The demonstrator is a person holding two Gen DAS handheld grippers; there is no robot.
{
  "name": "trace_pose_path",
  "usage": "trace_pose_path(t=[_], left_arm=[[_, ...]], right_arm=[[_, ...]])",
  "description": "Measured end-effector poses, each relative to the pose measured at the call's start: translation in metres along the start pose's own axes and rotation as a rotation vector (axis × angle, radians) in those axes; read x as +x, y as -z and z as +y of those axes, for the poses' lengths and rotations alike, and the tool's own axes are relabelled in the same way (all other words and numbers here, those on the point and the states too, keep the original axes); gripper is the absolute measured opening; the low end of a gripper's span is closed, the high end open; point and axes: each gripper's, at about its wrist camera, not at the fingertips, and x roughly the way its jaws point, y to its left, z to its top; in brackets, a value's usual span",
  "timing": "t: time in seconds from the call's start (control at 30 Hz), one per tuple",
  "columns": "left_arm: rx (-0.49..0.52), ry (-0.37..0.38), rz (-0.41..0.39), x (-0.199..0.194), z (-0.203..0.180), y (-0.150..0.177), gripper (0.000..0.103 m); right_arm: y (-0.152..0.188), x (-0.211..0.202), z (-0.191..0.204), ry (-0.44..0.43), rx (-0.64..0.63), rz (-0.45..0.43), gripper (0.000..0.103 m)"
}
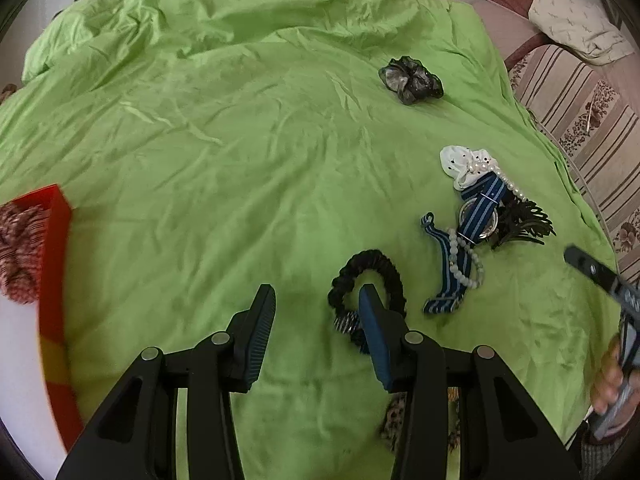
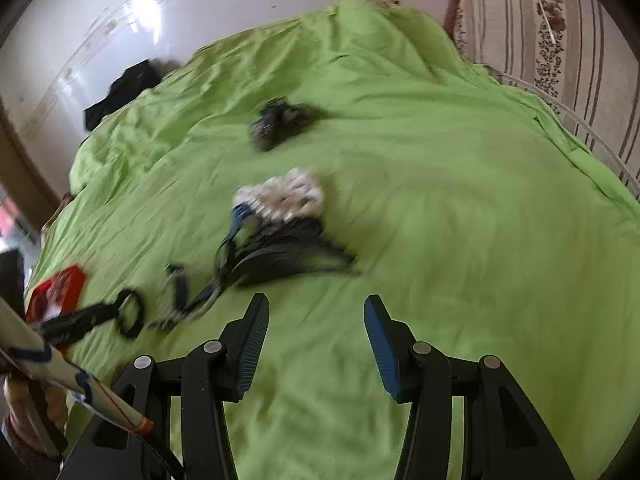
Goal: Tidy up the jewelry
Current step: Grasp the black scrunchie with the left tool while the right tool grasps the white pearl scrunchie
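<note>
The left tool (image 1: 316,300) hangs over the green bedspread (image 1: 224,168) with its jaws partly apart and nothing between them. The black scrunchie (image 1: 366,276) lies just past its right finger, whose tip overlaps the ring; whether they touch I cannot tell. Farther ahead and to the right sits a heap: a blue striped watch (image 1: 478,216), a bead bracelet (image 1: 466,260), a white pearl scrunchie (image 1: 466,166) and a black claw clip (image 1: 520,224). A grey scrunchie (image 1: 412,78) lies well beyond. A red box (image 1: 56,240) is far left.

The right tool (image 2: 316,304) is also half open and empty, over bare bedspread, with the blurred heap ahead and to its left.
</note>
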Motion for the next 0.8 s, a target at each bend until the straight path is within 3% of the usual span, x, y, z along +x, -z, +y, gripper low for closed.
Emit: trace_pose_path(t=[0.17, 0.27, 0.4, 0.47, 0.5, 0.57, 0.6, 0.63, 0.7, 0.8], left_arm=[[0.023, 0.026, 0.014, 0.012, -0.005, -0.002, 0.042], [0.022, 0.050, 0.015, 0.016, -0.005, -0.003, 0.042], [0.027, 0.074, 0.018, 0.022, -0.006, -0.006, 0.042], [0.043, 0.077, 0.015, 0.023, -0.008, -0.006, 0.039], [0.053, 0.076, 0.013, 0.023, -0.009, -0.006, 0.032], [0.073, 0.074, 0.006, 0.024, -0.011, -0.005, 0.020], [0.083, 0.066, -0.003, 0.023, -0.014, -0.004, 0.014], [0.092, 0.058, -0.013, 0.021, -0.016, -0.003, 0.010], [0.098, 0.050, -0.026, 0.016, -0.017, -0.002, 0.006], [0.087, 0.054, -0.041, 0.004, -0.016, -0.002, 0.005]], right_arm=[[-0.036, 0.007, -0.007, -0.027, 0.043, -0.020, 0.053], [-0.063, 0.032, 0.001, -0.058, 0.021, 0.048, 0.053], [-0.084, 0.079, 0.009, -0.027, 0.009, 0.134, 0.053], [-0.089, 0.097, 0.011, -0.020, 0.006, 0.161, 0.053], [-0.091, 0.108, 0.013, -0.030, -0.004, 0.185, 0.053], [-0.090, 0.123, 0.018, -0.010, -0.035, 0.212, 0.041], [-0.090, 0.126, 0.022, -0.021, -0.050, 0.219, 0.026], [-0.090, 0.126, 0.023, -0.031, -0.055, 0.223, 0.017], [-0.090, 0.117, 0.030, -0.014, -0.075, 0.189, 0.008], [-0.091, 0.092, 0.035, 0.059, -0.106, 0.118, 0.006]])
